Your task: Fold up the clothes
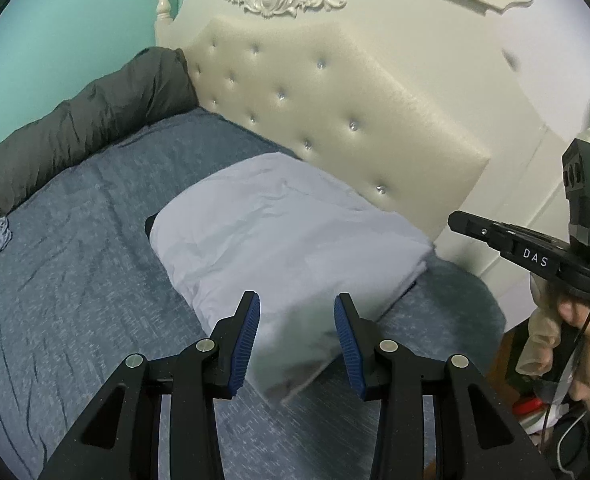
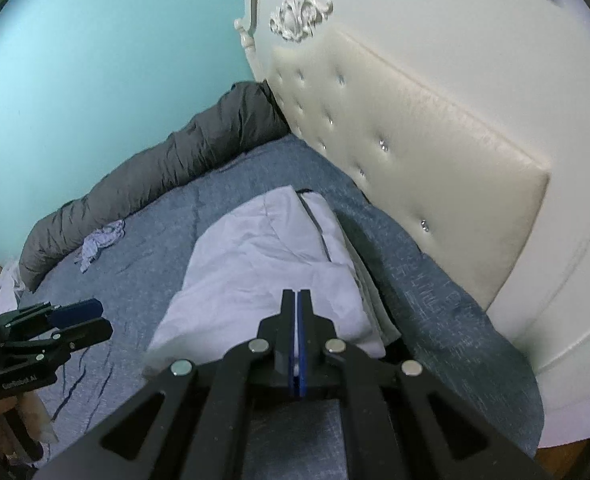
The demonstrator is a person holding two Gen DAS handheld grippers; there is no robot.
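1. Lying folded on the bed [image 1: 95, 240], the pale garment [image 1: 279, 216] makes a thick, roughly rectangular stack close to the headboard [image 1: 335, 100]; in the right wrist view a dark zip or seam line runs along its upper layer at about 12 o'clock of the stack.
2. Judging by its squared edges and layered side, this piece looks finished or nearly so; a few wrinkles cross the top, and the near corner is blurred, so I cannot tell how neat it is.
3. The left tool [image 1: 297, 312] hangs above the stack's near end with its blue pads spread and nothing between them.
4. The right tool [image 2: 298, 304] has its pads pressed together with no cloth caught in them; it sits over the stack's near edge, apart from the fabric.
5. A crumpled cloth [image 2: 99, 242] lies well apart at about 10 o'clock from the stack, near the grey duvet [image 2: 167, 164] rolled along the far side of the bed. It is likely the next piece to fold.
6. What remains, as I judge it: fetch that cloth, spread it flat on the free part of the bed, and fold it.
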